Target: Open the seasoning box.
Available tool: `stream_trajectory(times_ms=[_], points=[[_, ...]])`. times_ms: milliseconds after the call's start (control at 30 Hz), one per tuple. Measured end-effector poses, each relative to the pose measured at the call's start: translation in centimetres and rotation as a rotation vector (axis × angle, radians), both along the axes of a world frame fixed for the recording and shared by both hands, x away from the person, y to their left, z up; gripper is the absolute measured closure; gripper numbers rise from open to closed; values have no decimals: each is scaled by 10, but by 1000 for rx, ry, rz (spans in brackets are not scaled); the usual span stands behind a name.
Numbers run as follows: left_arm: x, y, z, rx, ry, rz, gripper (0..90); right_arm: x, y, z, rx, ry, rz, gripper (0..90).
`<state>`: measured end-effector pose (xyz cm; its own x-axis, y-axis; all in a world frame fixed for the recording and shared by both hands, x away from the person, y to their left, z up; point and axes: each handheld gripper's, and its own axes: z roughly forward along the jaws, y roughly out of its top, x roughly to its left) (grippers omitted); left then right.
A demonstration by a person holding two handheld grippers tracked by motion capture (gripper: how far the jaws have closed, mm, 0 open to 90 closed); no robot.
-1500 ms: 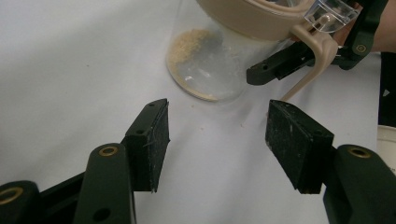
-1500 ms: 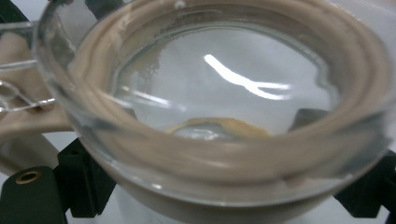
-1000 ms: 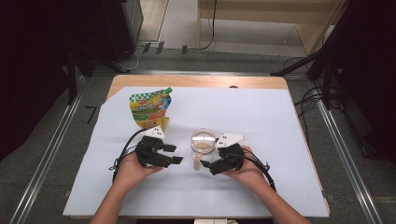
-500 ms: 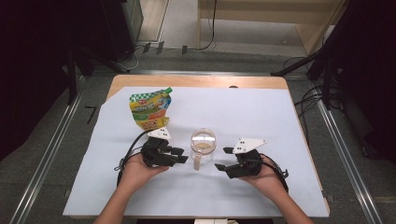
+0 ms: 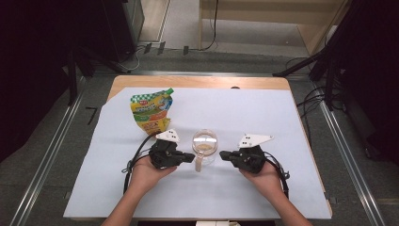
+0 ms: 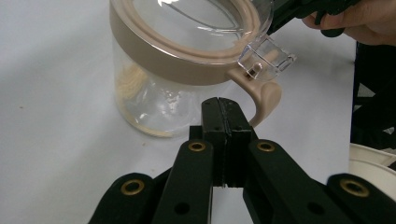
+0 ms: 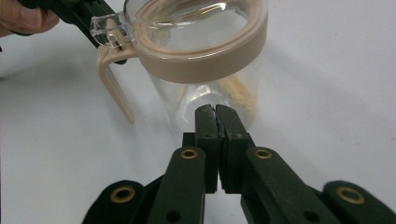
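Presently: one clear jar [image 5: 205,145], tan lid seated, mid-desk [image 5: 263,117] between two grippers. Left gripper [image 5: 190,158] just beside its handle, right gripper [image 5: 223,154] near; both sets of fingers have just closed, pressed together on nothing. One pouch [image 5: 151,111] behind, apparently untouched. Handling of the jar looks not yet begun.

High view: table sheet [image 5: 282,122] evenly lit from above, bright; room around it v. dark, nearly black at both sides. Pic soft, low res, slight grain. Shadows under my hands faint, short. My left gripper view: sharp on jar [image 6: 187,70], white glare on lid rim at top, sheet washed pale, nearest jaw parts a bit soft. My right gripper view: similar, glare streaks on lid [image 7: 196,28], soft grey shadow left of jar, bottom corners blurred.
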<state>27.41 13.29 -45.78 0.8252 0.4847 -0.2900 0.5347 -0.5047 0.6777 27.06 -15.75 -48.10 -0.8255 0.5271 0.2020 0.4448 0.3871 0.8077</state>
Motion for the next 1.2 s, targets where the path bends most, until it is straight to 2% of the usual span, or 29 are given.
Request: stream_trajectory(times_ms=[100,200,233,367,467,900,1133,1200], points=[[-1,-4,-1,3,4,-10,900,-1,4,-2,-2,2,11,900],[-4,-6,0,-1,-8,-18,900,-1,9,-2,6,-3,10,900],[-4,-7,1,12,-15,-17,900,-1,10,-2,6,-5,9,900],[-5,-8,0,16,-18,-22,900,-1,13,-3,5,-14,11,900],[-6,-10,-1,9,-18,-22,900,1,12,-5,-10,-17,11,900],[-10,-32,-4,1,-36,-54,900,5,3,-6,9,29,-43,900],[-12,-51,-5,-4,-58,-94,900,3,-4,-5,-6,10,-68,900],[-12,-57,-6,-6,-73,-115,900,2,-7,-4,-1,20,-69,900]])
